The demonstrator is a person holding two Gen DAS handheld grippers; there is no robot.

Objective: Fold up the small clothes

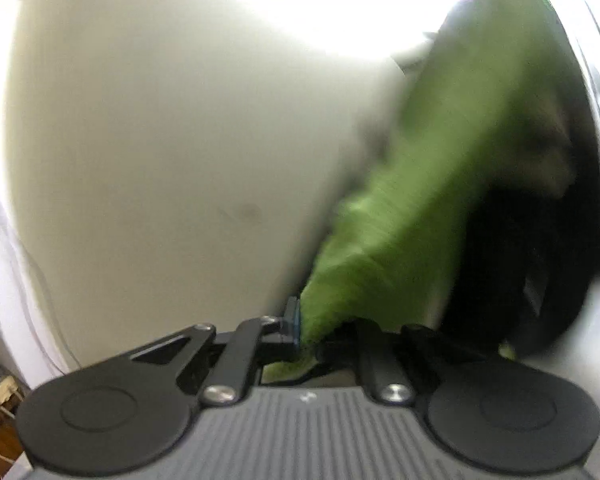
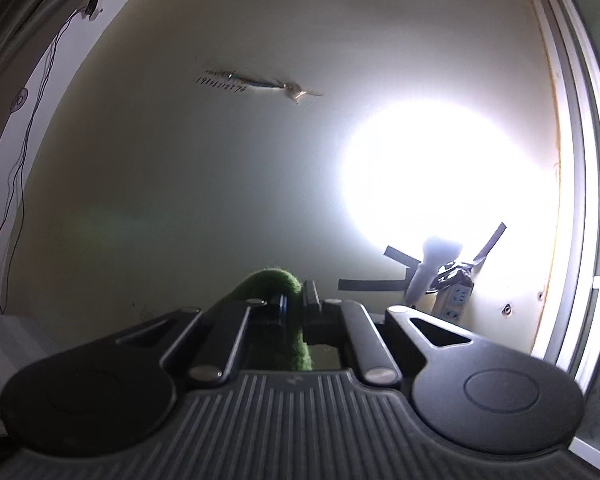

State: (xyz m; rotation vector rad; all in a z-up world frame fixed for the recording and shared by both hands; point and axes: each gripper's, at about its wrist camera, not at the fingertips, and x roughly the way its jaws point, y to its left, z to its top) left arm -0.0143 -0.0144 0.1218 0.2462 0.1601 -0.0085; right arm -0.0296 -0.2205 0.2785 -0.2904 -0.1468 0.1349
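Aloft, my left tongs [image 1: 306, 334] and right tongs [image 2: 294, 312] each pinch the green garment [image 1: 412, 200], stretched between them before a pale wall [image 2: 180, 200]. Both bites look thin; I judge a hard tug could slip a corner free.

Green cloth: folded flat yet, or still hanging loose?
Hanging loose, not folded. The green cloth stretches bunched up from the shut left gripper; the right gripper pinches another part of it, with the wall behind.
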